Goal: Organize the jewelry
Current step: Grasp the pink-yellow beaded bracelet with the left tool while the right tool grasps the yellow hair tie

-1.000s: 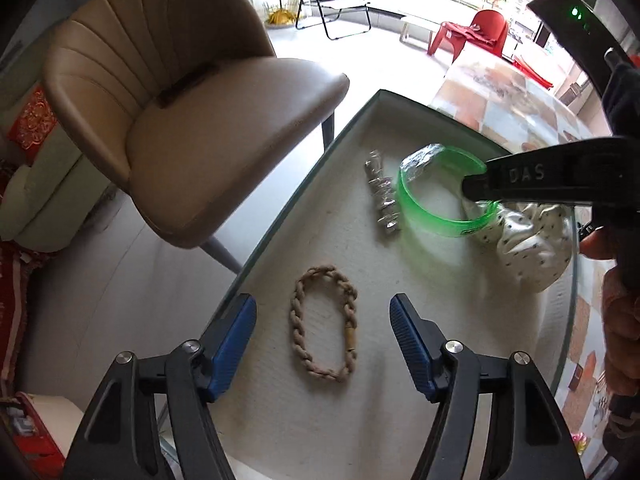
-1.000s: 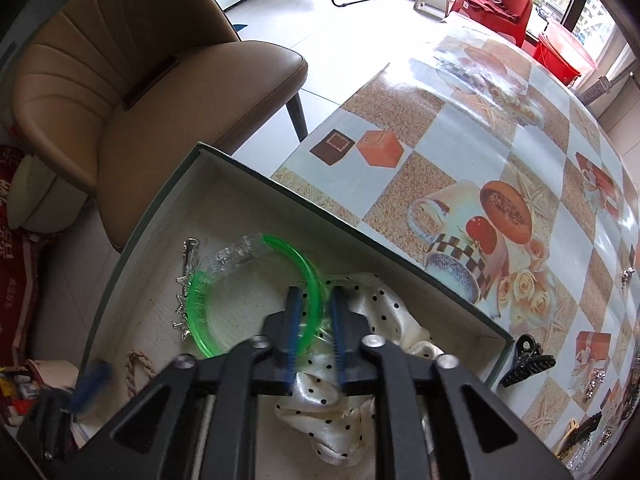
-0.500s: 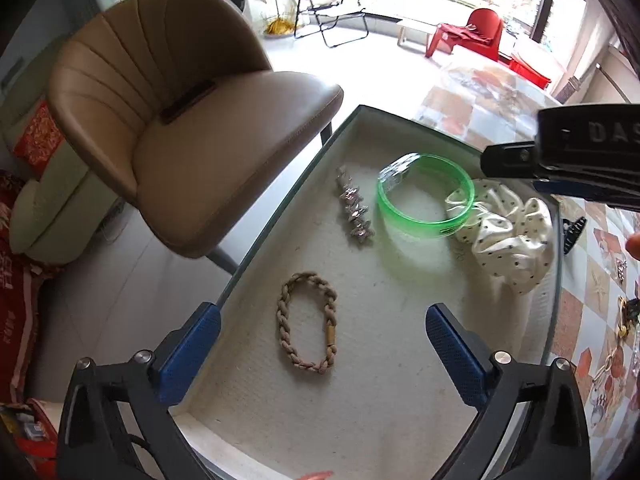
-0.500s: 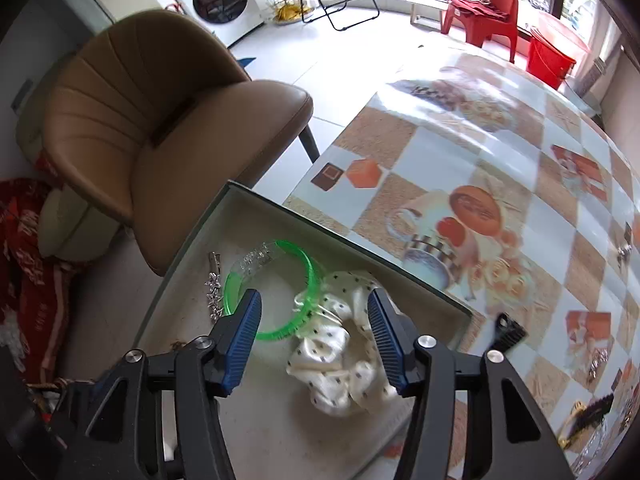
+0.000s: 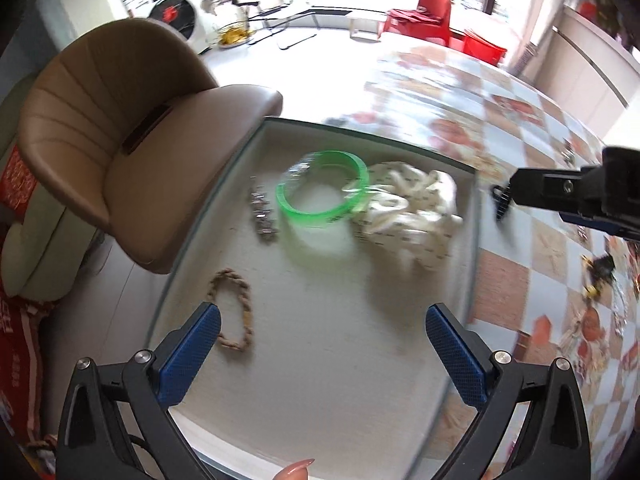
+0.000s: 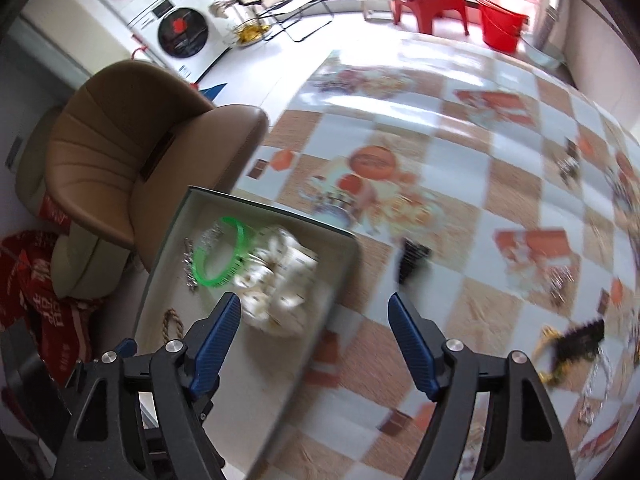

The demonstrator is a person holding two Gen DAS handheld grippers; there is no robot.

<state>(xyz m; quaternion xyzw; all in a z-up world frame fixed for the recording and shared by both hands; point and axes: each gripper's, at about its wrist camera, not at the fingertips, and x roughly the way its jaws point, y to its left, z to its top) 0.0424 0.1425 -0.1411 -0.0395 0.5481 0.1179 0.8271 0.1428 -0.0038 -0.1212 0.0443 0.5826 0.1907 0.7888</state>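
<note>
Jewelry sits in two places as I see it: some lies in the shallow tray (image 5: 474, 216), the rest is scattered on the checked surface (image 6: 460, 208) to my right. My left hand-held gripper (image 5: 322, 356) hangs over the tray's near end with its jaws spread wide and nothing between them. My right hand-held gripper (image 6: 314, 344) is just as wide and just as empty, straddling the tray's right wall, with one finger over the tray and one over the surface.

In the tray, the green bangle (image 5: 324, 196) looks stiff and smooth, so I judge it slippery; I would pinch across its band, not its outer curve. The white dotted scrunchie (image 5: 412, 204), touching the bangle, is soft and light and should take a grip anywhere. The braided bracelet (image 5: 234, 312) near my left finger is limp; its middle strand is the place to hold. The small silver piece (image 5: 262, 212) beside the bangle is too blurred to judge.

Out on the surface, the black claw clip (image 6: 412, 258) just beyond the tray seems rigid and light, best taken across its body. The dark and yellow piece (image 6: 572, 344) farther right is too smeared to tell what it is.
</note>
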